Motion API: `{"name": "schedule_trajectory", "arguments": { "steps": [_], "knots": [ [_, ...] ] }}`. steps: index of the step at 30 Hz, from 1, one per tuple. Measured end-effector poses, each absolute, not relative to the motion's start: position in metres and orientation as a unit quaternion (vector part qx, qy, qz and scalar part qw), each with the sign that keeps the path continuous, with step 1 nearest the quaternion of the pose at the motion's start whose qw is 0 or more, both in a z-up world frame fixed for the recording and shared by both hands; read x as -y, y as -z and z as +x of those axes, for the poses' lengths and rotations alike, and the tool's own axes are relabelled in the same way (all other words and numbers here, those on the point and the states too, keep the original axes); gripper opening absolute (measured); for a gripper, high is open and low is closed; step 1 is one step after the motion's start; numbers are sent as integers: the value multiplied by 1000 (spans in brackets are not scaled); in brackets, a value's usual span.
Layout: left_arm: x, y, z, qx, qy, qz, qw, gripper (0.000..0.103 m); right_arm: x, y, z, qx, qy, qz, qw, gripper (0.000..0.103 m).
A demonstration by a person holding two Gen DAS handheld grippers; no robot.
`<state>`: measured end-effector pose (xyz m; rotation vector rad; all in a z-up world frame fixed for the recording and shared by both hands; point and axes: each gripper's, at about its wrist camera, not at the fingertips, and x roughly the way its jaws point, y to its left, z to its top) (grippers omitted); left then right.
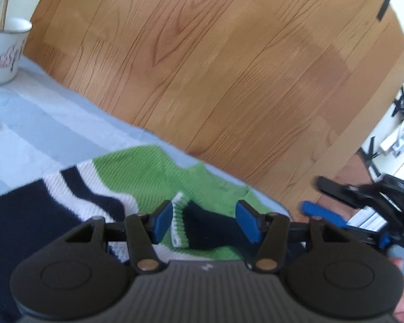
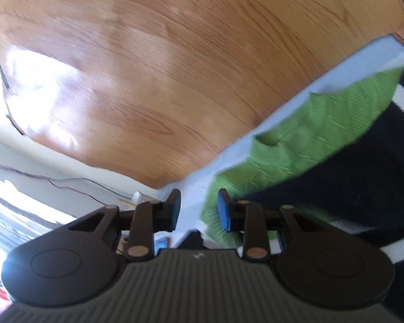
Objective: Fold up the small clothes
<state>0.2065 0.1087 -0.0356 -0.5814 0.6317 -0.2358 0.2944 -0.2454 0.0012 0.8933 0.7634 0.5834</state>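
1. Sweater (image 1: pixel 148 172): knit, green with white and navy stripes; lies on a pale blue cloth (image 1: pixel 48 123) at the lower left of the left wrist view, close to the cloth's edge; wood floor (image 1: pixel 215 67) fills the upper frame beyond that edge.
2. Left gripper (image 1: pixel 205 222): jaws wide apart; blue pads (image 1: pixel 163 220) stand either side of a navy cuff (image 1: pixel 212 231) with a white-green ribbed end; pads clear of the knit on both sides, nothing clamped; whether the cuff rests on the tool body, cannot tell.
3. Right gripper (image 2: pixel 199 210): jaws parted by a moderate gap, gripping nothing; pale blue cloth shows through the gap; the right pad sits at the sweater's (image 2: pixel 296 145) green edge, touching or just above, cannot tell; the left pad is over bare cloth near the cloth's corner.
4. In the right wrist view the sweater takes the right half of the frame, green nearest the tool, navy and white further right.
5. Right gripper (image 1: pixel 323 215) also shows at the lower right of the left wrist view, blurred, just past the sweater's green edge.
6. White mug (image 1: pixel 5 51) holding a wooden stick, upper left of the left wrist view, on the cloth, well apart from the sweater.
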Motion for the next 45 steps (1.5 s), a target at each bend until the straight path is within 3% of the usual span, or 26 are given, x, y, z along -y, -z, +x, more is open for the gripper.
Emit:
{"name": "schedule_trajectory", "arguments": {
  "steps": [5, 7, 10, 17, 18, 19, 24, 26, 28, 30, 33, 39, 42, 45],
  "knots": [
    [-98, 45, 217, -331, 98, -257, 903, 57, 339, -18, 288, -256, -154, 383, 874, 38],
    [-98, 47, 218, -337, 98, -255, 901, 59, 366, -12, 285, -244, -89, 346, 902, 52],
    [-95, 48, 217, -335, 98, -241, 906, 63, 392, 15, 293, -271, -47, 321, 906, 59],
    [-84, 49, 218, -332, 104, -211, 914, 68, 380, 62, 312, -329, -87, 337, 878, 59],
    [-83, 49, 219, -332, 103, -209, 914, 68, 372, 59, 313, -334, -100, 313, 883, 43],
    [-82, 50, 219, -332, 102, -208, 914, 68, 365, 55, 314, -336, -107, 275, 894, 11],
    [-76, 53, 222, -339, 96, -190, 916, 65, 368, 53, 311, -297, -32, 172, 939, 9],
    [-73, 53, 222, -340, 95, -183, 918, 65, 367, 62, 310, -303, -34, 172, 937, 11],
    [-75, 53, 221, -339, 96, -188, 917, 66, 364, 55, 303, -299, -20, 152, 942, 22],
    [-77, 53, 222, -339, 97, -196, 915, 66, 370, 46, 293, -275, 7, 173, 946, 26],
    [-82, 52, 221, -337, 99, -218, 910, 66, 362, 26, 275, -233, -16, 174, 957, 27],
    [-98, 52, 219, -328, 108, -273, 898, 66, 243, 4, 242, -218, -209, -11, 953, 29],
    [-102, 52, 219, -327, 110, -288, 894, 66, 195, 13, 247, -230, -243, -83, 939, 37],
    [-104, 53, 220, -328, 111, -292, 891, 66, 164, 29, 265, -240, -248, -160, 925, 53]
  ]
}}
